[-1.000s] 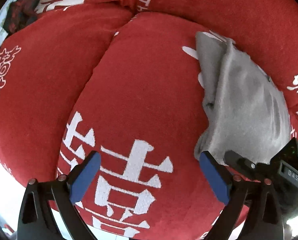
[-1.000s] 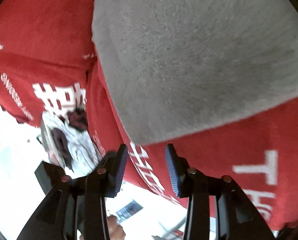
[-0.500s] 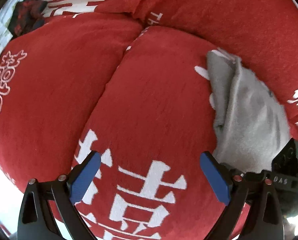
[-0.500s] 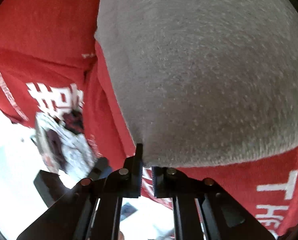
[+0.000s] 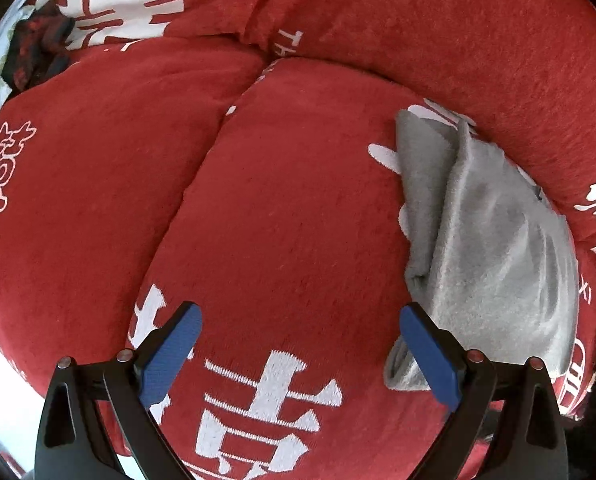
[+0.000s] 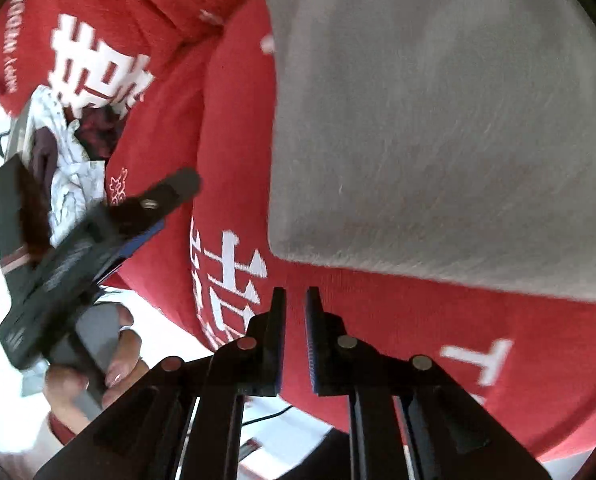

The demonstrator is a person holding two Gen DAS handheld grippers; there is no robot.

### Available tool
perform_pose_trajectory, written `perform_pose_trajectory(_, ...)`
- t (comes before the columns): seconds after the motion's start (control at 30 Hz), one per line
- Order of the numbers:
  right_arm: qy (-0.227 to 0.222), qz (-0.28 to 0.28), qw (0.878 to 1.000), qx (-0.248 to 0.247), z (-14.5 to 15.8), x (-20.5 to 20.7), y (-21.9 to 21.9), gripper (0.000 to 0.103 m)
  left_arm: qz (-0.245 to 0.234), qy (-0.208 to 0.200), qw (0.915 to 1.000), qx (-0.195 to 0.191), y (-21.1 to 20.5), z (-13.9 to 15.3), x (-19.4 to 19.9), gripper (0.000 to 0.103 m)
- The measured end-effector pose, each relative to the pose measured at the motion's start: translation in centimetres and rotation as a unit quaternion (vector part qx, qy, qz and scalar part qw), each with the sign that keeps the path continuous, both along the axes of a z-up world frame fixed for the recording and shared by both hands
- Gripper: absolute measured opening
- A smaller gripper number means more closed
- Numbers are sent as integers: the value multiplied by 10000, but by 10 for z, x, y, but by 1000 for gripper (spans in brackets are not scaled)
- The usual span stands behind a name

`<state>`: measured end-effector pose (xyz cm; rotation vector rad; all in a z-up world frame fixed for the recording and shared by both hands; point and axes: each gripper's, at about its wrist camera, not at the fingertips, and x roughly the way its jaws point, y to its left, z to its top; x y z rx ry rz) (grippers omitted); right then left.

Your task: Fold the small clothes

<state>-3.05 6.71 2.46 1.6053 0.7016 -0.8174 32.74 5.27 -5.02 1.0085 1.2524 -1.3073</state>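
— Red cushions (image 5: 298,220) with white characters fill your view; where's the cloth?

— You see the grey garment (image 5: 490,240) lying folded on the right cushion. Your left gripper (image 5: 298,344) hangs spread wide and empty; your right gripper (image 6: 295,344) is nearly clenched on nothing. The garment looks soft, light, floppy: pinch its near hem.

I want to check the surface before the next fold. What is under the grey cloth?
The grey cloth lies on a red cushion with white characters. One white character shows at its upper edge; how far it runs under the cloth is covered.
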Motion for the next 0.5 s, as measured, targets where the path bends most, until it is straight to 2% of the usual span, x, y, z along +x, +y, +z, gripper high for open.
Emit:
perform_pose_trajectory(0.07,349,-34,9988,-344,12,-11,-11,12,-9,24,10000,51,-2,-1,-1,100)
perform_pose_trajectory(0.17,621,-226,9958,-628,15,-21,-40,12,-31,-32,10000,57,-2,-2,-4,100)
perform_pose_trajectory(0.27,843,-373,9925,-807,3,-30,-75,10,-42,-78,9999,65,-2,-3,-5,100)
perform_pose_trajectory(0.4,922,-225,9911,-935,-23,-17,-118,10,-27,-254,9996,86,-3,-8,-4,100)
perform_pose_trajectory(0.47,1025,-56,9914,-811,-38,-10,-122,10,-30,-261,9995,166,-4,-12,-1,100)
perform_pose_trajectory(0.5,1093,-55,9893,-970,-35,-4,-123,10,-23,-217,9995,212,-5,-14,0,100)
